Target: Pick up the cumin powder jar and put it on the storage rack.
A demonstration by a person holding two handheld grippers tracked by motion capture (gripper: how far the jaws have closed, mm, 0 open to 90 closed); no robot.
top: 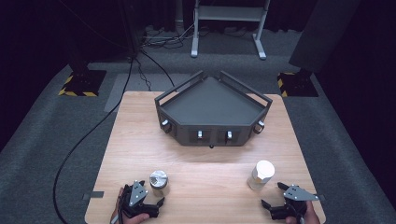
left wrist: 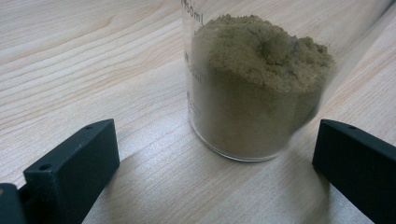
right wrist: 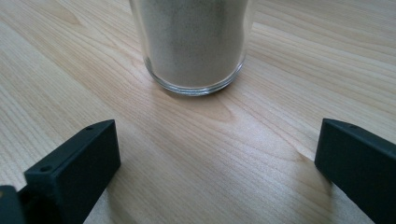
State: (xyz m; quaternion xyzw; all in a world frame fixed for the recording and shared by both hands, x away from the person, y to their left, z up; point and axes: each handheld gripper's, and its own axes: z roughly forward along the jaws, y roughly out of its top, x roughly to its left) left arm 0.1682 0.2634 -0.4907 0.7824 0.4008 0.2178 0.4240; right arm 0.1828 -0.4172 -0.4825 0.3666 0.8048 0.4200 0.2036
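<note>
Both grippers rest at our near edge of the table (top: 140,140), each facing a beaker.

We hold the left gripper (top: 150,198) with its jaws spread wide and nothing between them; in the left gripper view the brown beaker (left wrist: 254,88), a glass one full of brownish-green powder, stands upright on the wood just beyond the jaw tips. We hold the right gripper (top: 273,196) likewise wide open and empty; in the right gripper view the pale beaker (right wrist: 194,44), full of whitish powder, stands upright a little ahead of its jaws. Farther back, near the middle of the table, sits a dark grey tray (top: 212,100), well apart from both beakers.
</note>
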